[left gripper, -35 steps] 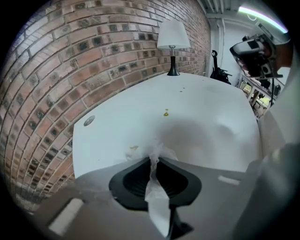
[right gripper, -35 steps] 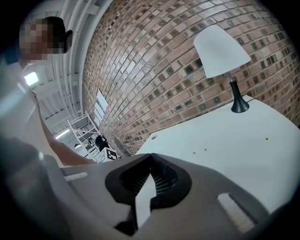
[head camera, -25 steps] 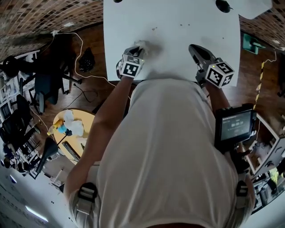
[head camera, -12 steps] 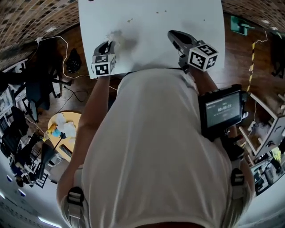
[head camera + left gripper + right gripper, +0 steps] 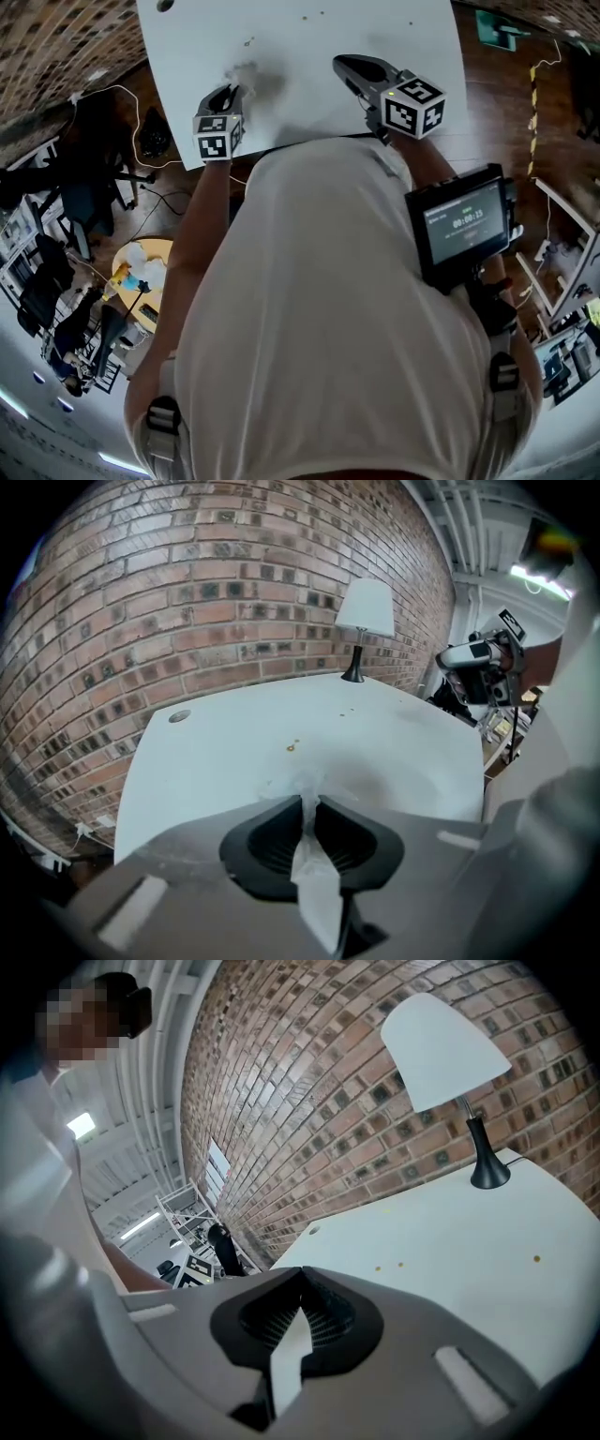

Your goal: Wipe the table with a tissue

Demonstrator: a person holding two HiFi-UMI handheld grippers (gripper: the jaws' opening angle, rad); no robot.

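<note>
Your left gripper (image 5: 228,92) pinches the tissue (image 5: 246,77) over the table (image 5: 309,56).
The tissue bunches at the jaw tips, near the table's left front edge, short of a crumb (image 5: 292,747); your right gripper (image 5: 347,64), jaws pressed together and empty, hangs farther right.

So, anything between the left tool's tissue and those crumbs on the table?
Nothing visible does. The left tool is shut on the tissue, and only bare table lies between it and the crumbs. The lamp stands at the far edge, beyond them.
</note>
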